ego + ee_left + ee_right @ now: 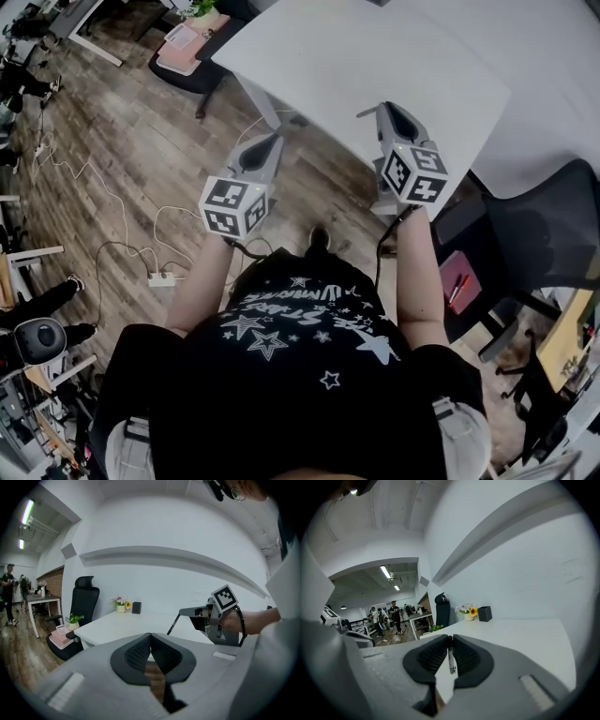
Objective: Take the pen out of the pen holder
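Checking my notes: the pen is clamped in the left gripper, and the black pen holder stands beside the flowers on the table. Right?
No: the pen is clamped in the right gripper, as the right gripper view shows; the left gripper is empty. The black pen holder does stand beside the flowers on the table.

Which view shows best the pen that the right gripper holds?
The left gripper view: the pen shows almost whole, slanting down from the right gripper. The right gripper view shows only a short piece between its pads. The head view hardly shows it.
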### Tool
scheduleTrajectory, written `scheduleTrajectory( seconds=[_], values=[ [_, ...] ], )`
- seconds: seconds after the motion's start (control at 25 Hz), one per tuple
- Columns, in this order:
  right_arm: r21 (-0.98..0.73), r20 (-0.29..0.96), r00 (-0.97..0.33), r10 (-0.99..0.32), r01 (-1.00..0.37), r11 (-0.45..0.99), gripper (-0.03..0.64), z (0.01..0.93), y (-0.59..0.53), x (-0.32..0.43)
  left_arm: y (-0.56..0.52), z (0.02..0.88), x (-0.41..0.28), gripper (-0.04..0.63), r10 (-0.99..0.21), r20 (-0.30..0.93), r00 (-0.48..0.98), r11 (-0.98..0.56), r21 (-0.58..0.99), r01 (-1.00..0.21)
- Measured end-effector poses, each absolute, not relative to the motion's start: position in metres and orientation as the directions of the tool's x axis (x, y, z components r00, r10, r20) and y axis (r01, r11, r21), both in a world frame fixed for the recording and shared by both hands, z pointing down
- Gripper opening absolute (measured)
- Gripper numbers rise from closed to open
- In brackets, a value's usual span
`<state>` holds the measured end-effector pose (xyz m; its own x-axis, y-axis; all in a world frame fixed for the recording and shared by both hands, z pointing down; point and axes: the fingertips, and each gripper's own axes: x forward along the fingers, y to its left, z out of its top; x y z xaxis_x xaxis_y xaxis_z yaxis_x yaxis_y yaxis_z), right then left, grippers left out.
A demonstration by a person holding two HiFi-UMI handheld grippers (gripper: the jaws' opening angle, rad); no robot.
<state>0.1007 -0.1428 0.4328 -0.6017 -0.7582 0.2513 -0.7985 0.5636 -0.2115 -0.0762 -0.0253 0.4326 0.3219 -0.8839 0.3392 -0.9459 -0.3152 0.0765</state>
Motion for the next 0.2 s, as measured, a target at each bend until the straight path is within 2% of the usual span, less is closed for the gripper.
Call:
scheduleTrajectory(
  seconds=[0.2],
  values=[
    [-0.22,0.255,-0.612,-0.749,-0.791,0.571,0.037,0.434,-0.118,0.086,0.009,0.435,-0.094,0.011,-0.89,0.347,0.295,-0.283,0.086,-0.955]
  ],
)
